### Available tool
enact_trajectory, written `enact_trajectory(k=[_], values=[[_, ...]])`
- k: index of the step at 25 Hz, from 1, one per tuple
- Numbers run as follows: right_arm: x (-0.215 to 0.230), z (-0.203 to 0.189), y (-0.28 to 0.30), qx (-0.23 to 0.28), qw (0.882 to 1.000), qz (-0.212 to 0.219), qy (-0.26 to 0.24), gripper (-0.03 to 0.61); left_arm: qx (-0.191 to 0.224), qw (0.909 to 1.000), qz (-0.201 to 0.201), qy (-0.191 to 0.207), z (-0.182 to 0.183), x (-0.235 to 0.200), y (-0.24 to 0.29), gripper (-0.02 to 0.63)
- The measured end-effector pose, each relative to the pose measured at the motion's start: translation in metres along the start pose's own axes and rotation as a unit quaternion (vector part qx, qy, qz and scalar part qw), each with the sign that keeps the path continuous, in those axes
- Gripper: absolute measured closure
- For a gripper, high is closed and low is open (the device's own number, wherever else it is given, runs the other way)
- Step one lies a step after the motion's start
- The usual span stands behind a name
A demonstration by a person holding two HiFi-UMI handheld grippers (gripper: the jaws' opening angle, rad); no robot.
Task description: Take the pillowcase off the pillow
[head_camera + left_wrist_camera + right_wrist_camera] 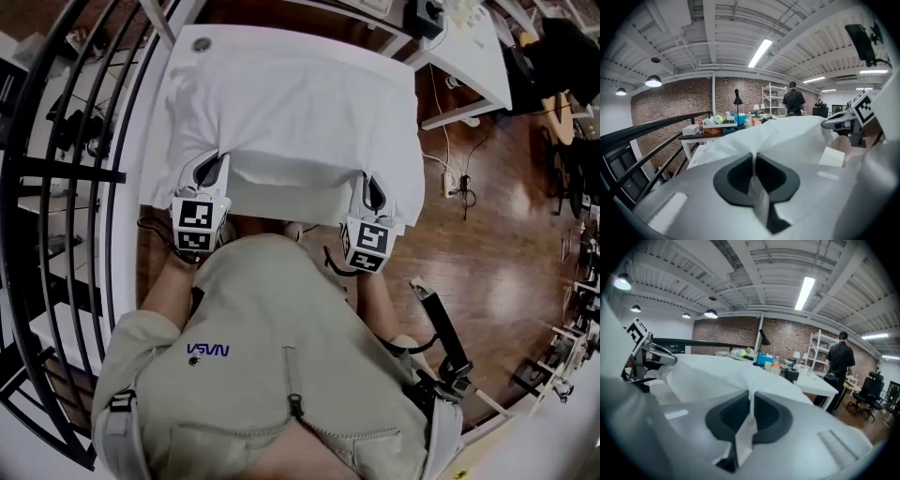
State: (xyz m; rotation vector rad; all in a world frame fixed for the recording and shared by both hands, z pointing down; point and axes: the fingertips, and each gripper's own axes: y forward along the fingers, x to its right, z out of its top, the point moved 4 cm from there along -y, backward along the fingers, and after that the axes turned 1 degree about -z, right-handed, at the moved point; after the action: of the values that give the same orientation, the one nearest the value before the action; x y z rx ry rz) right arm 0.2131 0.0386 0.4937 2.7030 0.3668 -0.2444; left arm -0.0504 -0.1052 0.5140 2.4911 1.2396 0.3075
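Fingers [736, 177] of left gripper [211, 172] and right gripper [373, 194] tight on white pillowcase [291, 103]; upside-down NASA lettering [208, 351] on person's shirt [281, 309].

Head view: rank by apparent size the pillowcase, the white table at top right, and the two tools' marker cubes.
1. pillowcase, clearly the largest.
2. table, though the frame's top edge cuts it off.
3. left cube and right cube: they look alike, so they are not ranked against each other.

Head view top-down; all 3 w/ pillowcase [291, 112]
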Motion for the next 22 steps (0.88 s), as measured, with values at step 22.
enact_trajectory(k=[22], values=[[0.03,0.153,0.082,-0.006,0.992,0.05,-0.112,0.568,0.071,0.9848,0.073,0.14,0.161,-0.078,0.036,0.589]])
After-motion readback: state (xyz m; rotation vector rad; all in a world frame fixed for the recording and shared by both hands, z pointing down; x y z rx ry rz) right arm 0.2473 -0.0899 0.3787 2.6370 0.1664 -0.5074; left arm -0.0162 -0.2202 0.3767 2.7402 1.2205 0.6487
